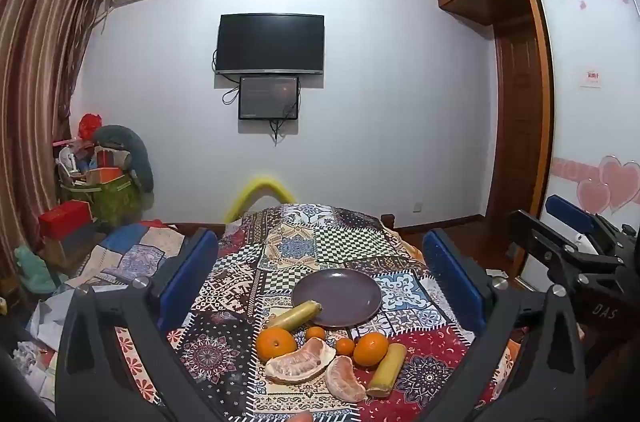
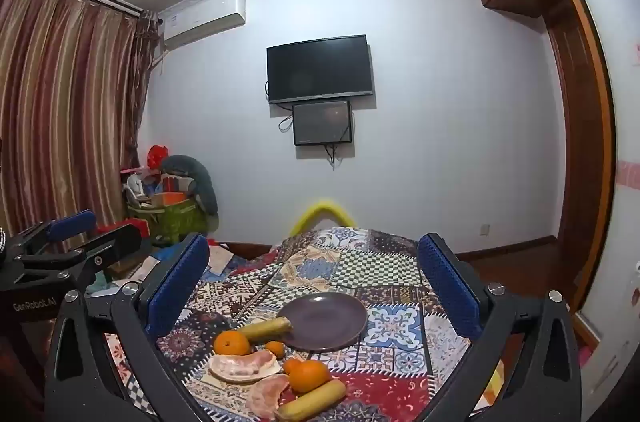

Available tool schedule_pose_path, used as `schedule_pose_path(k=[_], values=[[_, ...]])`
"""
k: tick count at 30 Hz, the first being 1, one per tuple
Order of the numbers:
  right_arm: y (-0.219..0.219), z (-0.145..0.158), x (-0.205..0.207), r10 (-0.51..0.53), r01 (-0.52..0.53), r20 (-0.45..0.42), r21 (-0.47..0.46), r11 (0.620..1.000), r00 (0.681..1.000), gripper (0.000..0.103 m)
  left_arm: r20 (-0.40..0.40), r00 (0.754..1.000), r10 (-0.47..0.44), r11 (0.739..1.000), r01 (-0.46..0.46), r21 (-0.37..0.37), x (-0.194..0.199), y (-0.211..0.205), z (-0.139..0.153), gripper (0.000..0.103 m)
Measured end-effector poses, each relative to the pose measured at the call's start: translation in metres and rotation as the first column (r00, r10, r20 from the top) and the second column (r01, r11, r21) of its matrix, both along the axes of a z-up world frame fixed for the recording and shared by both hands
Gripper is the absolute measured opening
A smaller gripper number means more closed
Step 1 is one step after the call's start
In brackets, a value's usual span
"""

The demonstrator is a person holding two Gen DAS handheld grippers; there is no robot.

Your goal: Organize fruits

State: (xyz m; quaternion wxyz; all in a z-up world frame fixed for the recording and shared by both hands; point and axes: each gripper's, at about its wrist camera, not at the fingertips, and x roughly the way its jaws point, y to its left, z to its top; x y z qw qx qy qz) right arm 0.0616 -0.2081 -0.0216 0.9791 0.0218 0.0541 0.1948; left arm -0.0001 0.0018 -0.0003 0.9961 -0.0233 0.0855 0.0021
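**Fruit heaped below an empty plate, both tools unloaded**

At the lower centre of the left wrist view, the fruit lies bunched on a patchwork cloth (image 1: 352, 246) over what may be a desk or a bed; the cover hides which. Two large oranges (image 1: 276, 344), two small mandarins (image 1: 315, 333), two peeled pomelo segments (image 1: 301, 362) and two yellow-green stalk pieces, probably sugarcane (image 1: 295, 314), crowd together just under the dark plate (image 1: 352, 296), which holds nothing; one stalk's tip leans over its rim.

The left gripper (image 1: 320, 274) and right gripper (image 2: 312, 286) both stand with fingers wide apart, nothing between them.

The oranges look firm and round, likely to roll; squeeze across the middle. The pomelo segments are soft, moist and tearable, so a light pinch at the thick back seems wisest. The stalks appear stiff and smooth; take them mid-length, across the axis.

Room is open above and across the plate. The cloth falls away at lower left and right of frame, and the second tool sits at the right edge of the left view, so crossing paths there risks a knock.
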Motion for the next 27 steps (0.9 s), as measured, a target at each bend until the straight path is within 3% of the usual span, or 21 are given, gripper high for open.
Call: schedule_pose_path(k=[27], values=[[0.0,-0.004,0.001,0.001,-0.001,-0.012,-0.001,1.0,1.0,0.103,-0.004,1.0,0.009,1.0,-0.009,0.017,0.002,-0.002,-0.003,0.103]])
